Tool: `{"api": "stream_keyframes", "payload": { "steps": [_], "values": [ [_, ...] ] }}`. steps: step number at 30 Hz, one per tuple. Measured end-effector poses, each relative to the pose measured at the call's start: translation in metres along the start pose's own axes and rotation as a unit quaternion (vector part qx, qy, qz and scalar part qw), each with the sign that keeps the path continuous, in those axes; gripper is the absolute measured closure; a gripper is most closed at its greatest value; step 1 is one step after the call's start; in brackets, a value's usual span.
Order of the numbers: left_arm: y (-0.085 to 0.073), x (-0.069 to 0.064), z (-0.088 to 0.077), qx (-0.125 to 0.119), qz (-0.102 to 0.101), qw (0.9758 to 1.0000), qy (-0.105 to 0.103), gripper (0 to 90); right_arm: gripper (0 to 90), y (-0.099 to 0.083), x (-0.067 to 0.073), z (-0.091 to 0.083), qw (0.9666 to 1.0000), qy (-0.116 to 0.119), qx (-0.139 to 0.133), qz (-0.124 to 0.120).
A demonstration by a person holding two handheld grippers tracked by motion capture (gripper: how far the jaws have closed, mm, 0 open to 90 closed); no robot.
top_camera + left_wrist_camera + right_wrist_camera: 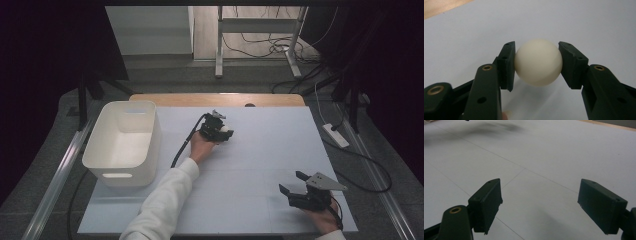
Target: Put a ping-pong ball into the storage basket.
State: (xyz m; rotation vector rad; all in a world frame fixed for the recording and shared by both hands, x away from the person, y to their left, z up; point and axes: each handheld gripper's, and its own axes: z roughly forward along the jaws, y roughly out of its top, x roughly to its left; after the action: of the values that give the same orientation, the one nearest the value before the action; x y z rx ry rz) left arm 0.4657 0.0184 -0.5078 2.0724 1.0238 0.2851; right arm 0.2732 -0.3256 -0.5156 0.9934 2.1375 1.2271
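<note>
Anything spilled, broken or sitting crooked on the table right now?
Nothing stands out. The white plastic bin stands upright at the left edge of the pale blue mat. The left gripper clamps a cream-coloured ball squarely between its jaws. The right gripper is open over bare mat.

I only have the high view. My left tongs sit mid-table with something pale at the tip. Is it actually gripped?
Observer: Yes. In the left gripper view both jaws of the left tongs press the sides of a cream ball.
Operator: Is the ball centred in the pads?
Observer: Roughly; it bulges above and below the pads, which meet it at its widest part.
Operator: And the right tongs?
Observer: The right tongs are wide open, with bare white table surface between the jaws.
</note>
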Motion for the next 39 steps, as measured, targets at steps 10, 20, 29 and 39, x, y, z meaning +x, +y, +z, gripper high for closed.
{"api": "stream_keyframes", "payload": {
  "steps": [10, 20, 29, 39],
  "values": [
    [-0.007, 0.002, -0.014, -0.008, -0.004, 1.0, -0.002, 50.3, 19.1, 0.0, 0.001, 0.0, 1.0, -0.001, 0.0, -0.002],
    [-0.011, 0.0, -0.026, -0.018, -0.001, 0.9998, -0.007, 50.3, 19.1, 0.0, 0.001, 0.001, 1.0, 0.0, 0.001, -0.004],
    [-0.012, -0.005, -0.034, -0.023, 0.006, 0.9996, -0.011, 50.3, 19.1, 0.0, 0.001, 0.0, 1.0, -0.001, 0.0, -0.005],
    [-0.012, -0.009, -0.041, -0.028, 0.009, 0.9995, -0.014, 50.3, 19.2, 0.0, 0.001, 0.0, 1.0, -0.002, 0.0, -0.005]
  ]
}}
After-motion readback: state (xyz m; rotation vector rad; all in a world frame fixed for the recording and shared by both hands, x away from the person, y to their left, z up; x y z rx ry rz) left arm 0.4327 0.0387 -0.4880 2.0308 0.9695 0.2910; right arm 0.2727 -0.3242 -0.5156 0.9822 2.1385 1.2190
